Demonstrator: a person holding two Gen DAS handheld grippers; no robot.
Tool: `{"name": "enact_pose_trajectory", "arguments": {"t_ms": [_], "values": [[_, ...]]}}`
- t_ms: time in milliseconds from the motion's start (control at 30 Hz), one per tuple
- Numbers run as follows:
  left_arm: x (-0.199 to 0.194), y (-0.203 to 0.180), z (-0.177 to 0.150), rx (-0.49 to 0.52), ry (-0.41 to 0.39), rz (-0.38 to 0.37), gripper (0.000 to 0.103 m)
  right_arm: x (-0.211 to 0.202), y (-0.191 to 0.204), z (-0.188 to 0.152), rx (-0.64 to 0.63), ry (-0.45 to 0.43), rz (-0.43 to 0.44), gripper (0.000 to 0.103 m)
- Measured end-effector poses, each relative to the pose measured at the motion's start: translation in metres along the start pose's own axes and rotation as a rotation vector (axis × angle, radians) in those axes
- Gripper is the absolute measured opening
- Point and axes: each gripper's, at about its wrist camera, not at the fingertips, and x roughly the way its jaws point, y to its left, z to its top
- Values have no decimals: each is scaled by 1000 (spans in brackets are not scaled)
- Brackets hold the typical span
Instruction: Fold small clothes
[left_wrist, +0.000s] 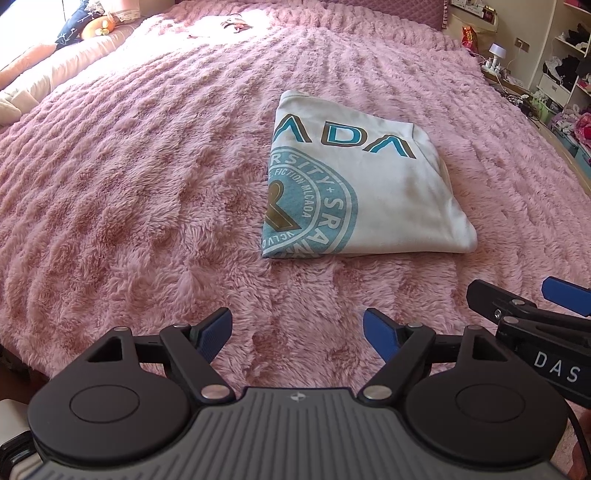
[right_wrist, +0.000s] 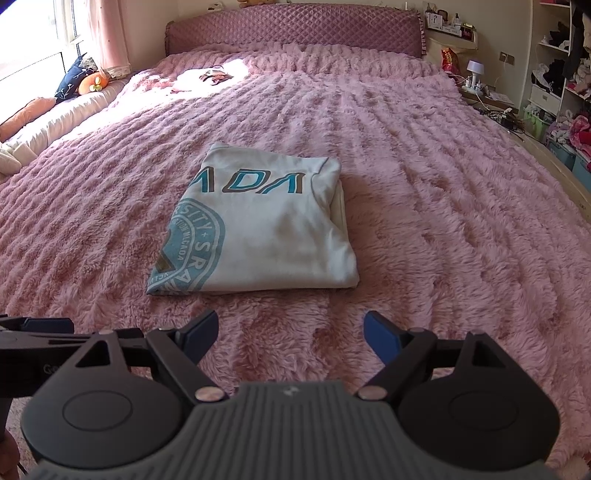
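Observation:
A white T-shirt (left_wrist: 369, 184) with teal lettering and a round teal print lies folded into a compact rectangle on the pink fluffy bedspread (left_wrist: 129, 184). It also shows in the right wrist view (right_wrist: 266, 229). My left gripper (left_wrist: 297, 328) is open and empty, held above the bedspread short of the shirt's near edge. My right gripper (right_wrist: 290, 332) is open and empty, also short of the shirt. The right gripper shows at the right edge of the left wrist view (left_wrist: 524, 299), and part of the left gripper shows at the left edge of the right wrist view (right_wrist: 44, 328).
The quilted purple headboard (right_wrist: 295, 29) is at the far end. Pillows and a plush toy (right_wrist: 92, 83) lie by the window on the left. A small dark item (right_wrist: 216, 75) lies near the head of the bed. A cluttered nightstand and shelves (right_wrist: 554, 85) stand on the right.

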Motion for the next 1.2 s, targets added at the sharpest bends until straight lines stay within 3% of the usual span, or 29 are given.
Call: {"name": "enact_pose_trajectory", "arguments": {"t_ms": [967,1200], "values": [[-2,-1,-1,6,-21,11,97,1,-6,-1,15,2,-10,82],[-7,-2,-3,16,-77,-7,97,2,-6,-1,20,5,-11,82]]}}
